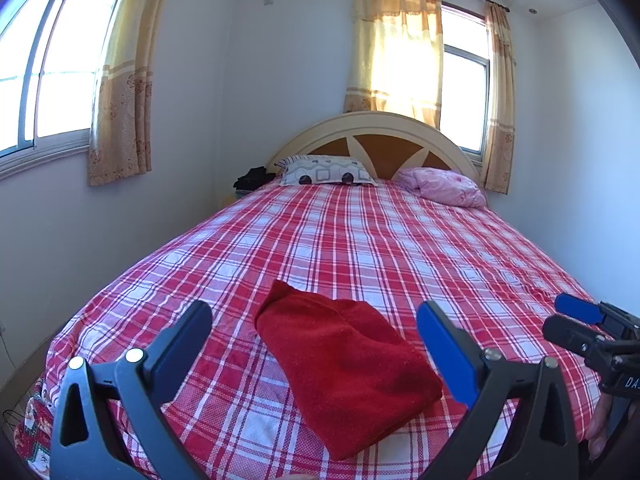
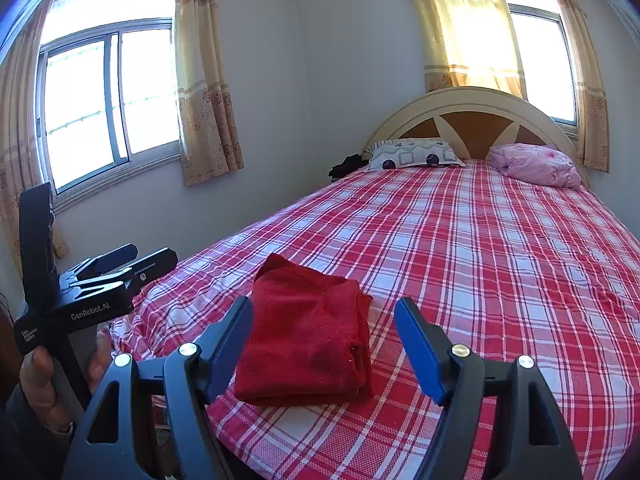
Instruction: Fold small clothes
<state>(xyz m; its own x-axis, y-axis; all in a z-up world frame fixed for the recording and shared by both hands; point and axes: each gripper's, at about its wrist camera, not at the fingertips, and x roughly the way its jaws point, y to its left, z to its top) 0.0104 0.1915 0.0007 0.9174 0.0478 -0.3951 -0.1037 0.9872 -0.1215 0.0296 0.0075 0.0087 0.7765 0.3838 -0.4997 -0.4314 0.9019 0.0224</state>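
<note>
Red cloth (image 1: 344,372) lies folded into a compact bundle on the plaid bedspread (image 1: 400,248), near the foot of the bed. Left gripper (image 1: 316,344) hovers over it, jaws wide apart, nothing between the pads. Right gripper (image 2: 324,340) likewise held above the cloth, jaws spread, not touching the fabric. Neither gripper contacts the bundle. Patterned pillow (image 2: 412,154) and pink bundle (image 2: 536,164) sit at the headboard (image 2: 472,104), well apart from the cloth.

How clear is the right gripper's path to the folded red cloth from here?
Probably clear. The right gripper stands open with nothing in it, and the red cloth lies straight ahead on the plaid bedspread. The left gripper stays off to the side.
</note>
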